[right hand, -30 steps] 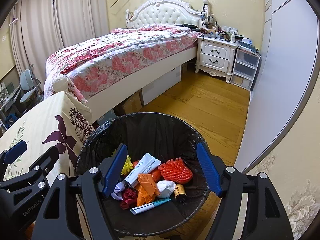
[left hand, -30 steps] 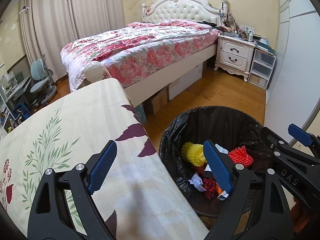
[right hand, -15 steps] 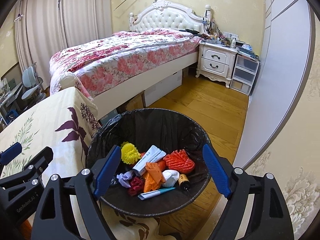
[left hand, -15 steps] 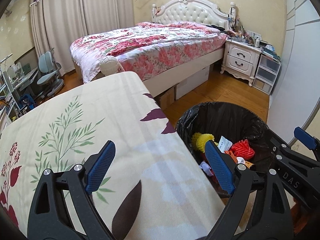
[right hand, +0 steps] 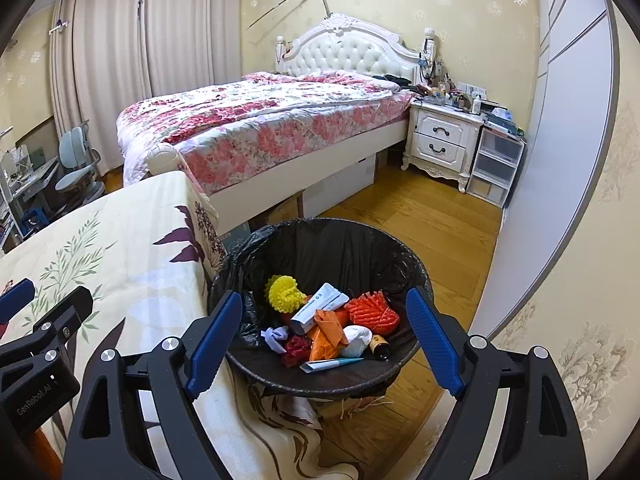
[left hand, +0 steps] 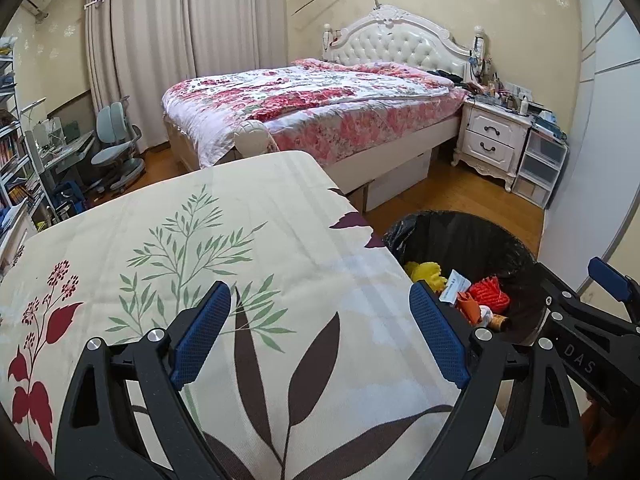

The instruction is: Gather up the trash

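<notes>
Clearly both hand-held grippers, left (left hand: 320, 330) "GenRobot.AI", right (right hand: 324, 340) "DAS", gape wide, empty.

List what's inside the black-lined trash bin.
In the trash bin: yellow foam net, orange foam net, white tube, orange wrapper, white wad, small brown bottle. Anything beneath the pile is covered.

Left wrist view looking down past its tongs (left hand: 320, 336) onto the cloth-covered worktop (left hand: 240, 248), right wrist view close above the trash bin (right hand: 320, 384) between its tongs (right hand: 326, 336), both sharing bin, worktop edge, bed (right hand: 256, 124) beyond
</notes>
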The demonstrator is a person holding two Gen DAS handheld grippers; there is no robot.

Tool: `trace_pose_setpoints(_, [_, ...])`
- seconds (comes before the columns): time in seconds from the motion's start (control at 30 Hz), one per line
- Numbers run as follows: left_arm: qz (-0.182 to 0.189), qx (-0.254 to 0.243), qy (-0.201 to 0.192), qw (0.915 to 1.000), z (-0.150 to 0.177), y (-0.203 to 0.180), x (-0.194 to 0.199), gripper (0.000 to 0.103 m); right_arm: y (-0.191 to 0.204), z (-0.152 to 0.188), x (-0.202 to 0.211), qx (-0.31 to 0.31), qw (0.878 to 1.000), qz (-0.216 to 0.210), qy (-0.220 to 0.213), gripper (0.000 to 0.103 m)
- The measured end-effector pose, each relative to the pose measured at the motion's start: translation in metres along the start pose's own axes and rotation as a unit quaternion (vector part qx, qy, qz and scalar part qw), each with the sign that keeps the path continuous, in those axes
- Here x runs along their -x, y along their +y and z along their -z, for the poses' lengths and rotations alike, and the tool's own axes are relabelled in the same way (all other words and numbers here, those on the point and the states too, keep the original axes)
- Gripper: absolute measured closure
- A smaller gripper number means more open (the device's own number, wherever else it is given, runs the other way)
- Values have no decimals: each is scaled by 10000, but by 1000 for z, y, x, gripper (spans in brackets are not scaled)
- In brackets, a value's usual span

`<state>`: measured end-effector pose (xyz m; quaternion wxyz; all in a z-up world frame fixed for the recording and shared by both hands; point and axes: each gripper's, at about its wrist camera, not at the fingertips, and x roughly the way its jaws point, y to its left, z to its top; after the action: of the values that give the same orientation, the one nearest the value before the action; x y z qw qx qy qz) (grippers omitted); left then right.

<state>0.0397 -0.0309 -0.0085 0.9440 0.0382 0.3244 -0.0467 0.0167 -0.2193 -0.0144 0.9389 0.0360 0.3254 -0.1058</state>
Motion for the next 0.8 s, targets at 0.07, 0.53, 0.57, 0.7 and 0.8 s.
trace_pose_setpoints(0.07, [-46, 14, -32, 10000, 3, 4, 6, 14, 2, 2, 7, 16, 10000, -26, -41, 21])
trace_pose_setpoints(0.53, [-78, 238, -182, 9995, 12, 26, 38, 14, 13, 7, 42, 106, 9995, -129, -282, 20])
trace_pose_setpoints(0.57, [-72, 246, -186, 9995, 12, 27, 38, 14, 13, 7, 43, 109, 9995, -120, -286, 20])
trace_pose_setpoints(0.7, [-62, 252, -200, 9995, 13, 28, 41, 14, 12, 8, 44, 95, 9995, -97, -296, 20])
trace_pose_setpoints(0.8, [-67, 254, -209, 9994, 13, 28, 41, 14, 11, 8, 45, 95, 9995, -93, -303, 20])
